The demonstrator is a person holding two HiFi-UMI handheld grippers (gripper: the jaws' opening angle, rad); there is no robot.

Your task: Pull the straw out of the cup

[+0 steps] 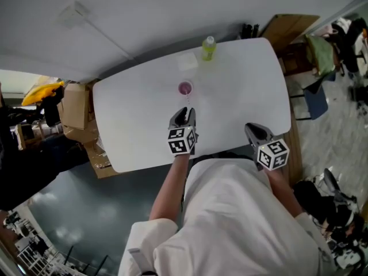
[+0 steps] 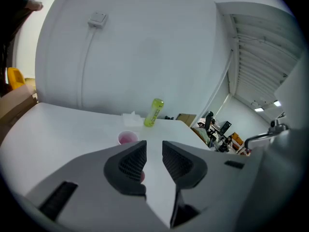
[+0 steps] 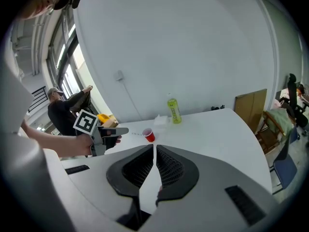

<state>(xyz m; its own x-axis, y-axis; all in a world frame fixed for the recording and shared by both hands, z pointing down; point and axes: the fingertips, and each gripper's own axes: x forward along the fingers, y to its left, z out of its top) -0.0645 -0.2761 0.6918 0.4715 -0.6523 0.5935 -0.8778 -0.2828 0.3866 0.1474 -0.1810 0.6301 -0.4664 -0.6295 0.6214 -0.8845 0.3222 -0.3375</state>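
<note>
The big white surface (image 1: 138,114) has rounded corners, and most of it is bare. There is lots of open room to the left and right of the middle. The left tool (image 1: 184,112) is over the near half of the surface and points at the cup. Its jaws are spread apart and pinch nothing. The right tool (image 1: 253,130) is by the near edge on the right, well apart from the cup. Its jaws are pressed together with nothing in them. A green bottle (image 1: 208,48) stands near the far edge, with a white napkin (image 1: 187,61) just beside it. The small red cup (image 1: 185,88) sits near the middle, far from every edge and just past the left tool's tips. The straw (image 3: 136,134) is a thin pale line between the left tool's tips and the cup. I cannot tell if its end touches the cup.
</note>
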